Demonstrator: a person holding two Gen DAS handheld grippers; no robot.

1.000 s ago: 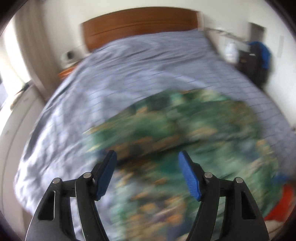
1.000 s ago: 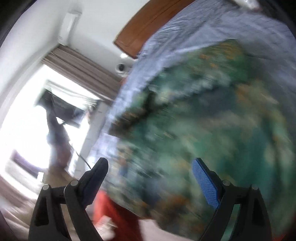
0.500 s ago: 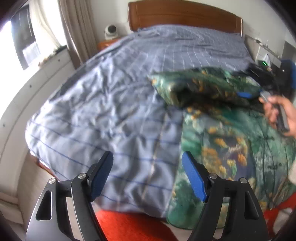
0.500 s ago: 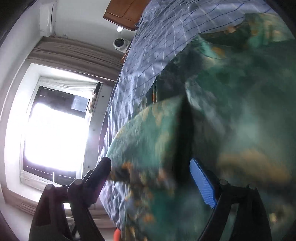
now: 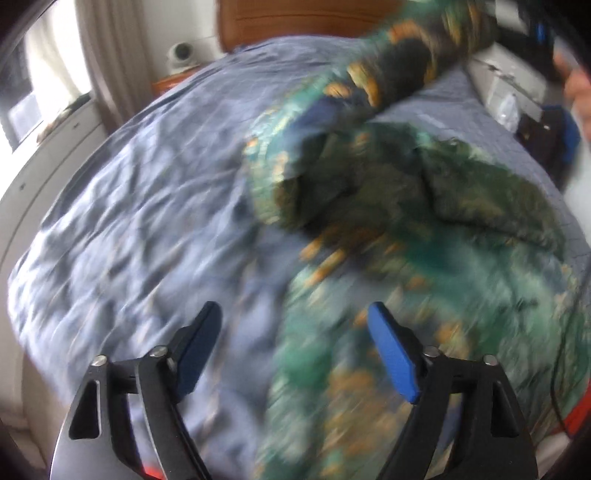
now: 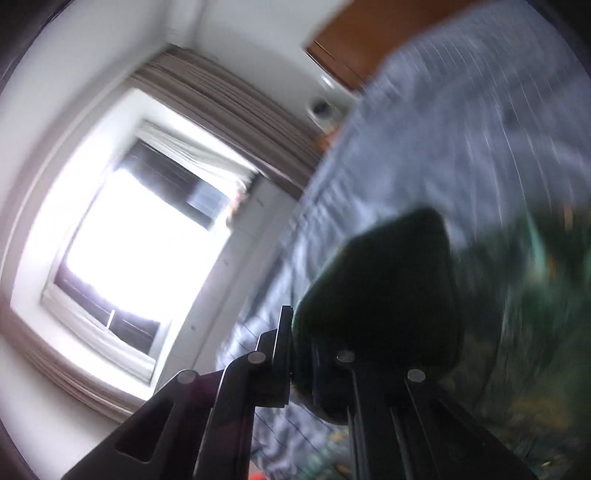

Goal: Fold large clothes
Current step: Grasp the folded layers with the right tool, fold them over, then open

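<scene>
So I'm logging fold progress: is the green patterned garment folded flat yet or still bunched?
Still bunched: the green garment lies crumpled on the bed, one end lifted, pinched in the shut right gripper.

Bare blue bedspread (image 5: 140,206) open at left, heaped green garment (image 5: 424,236) blocking right, headboard (image 5: 288,18) behind.

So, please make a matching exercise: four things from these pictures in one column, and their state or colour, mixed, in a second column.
1. left gripper
2. right gripper
3. garment
4. bedcover

a. green with orange print
b. shut on cloth
c. blue-grey, checked
d. open, nothing between the pads

Pairs: 1-d, 2-b, 3-a, 4-c
</scene>
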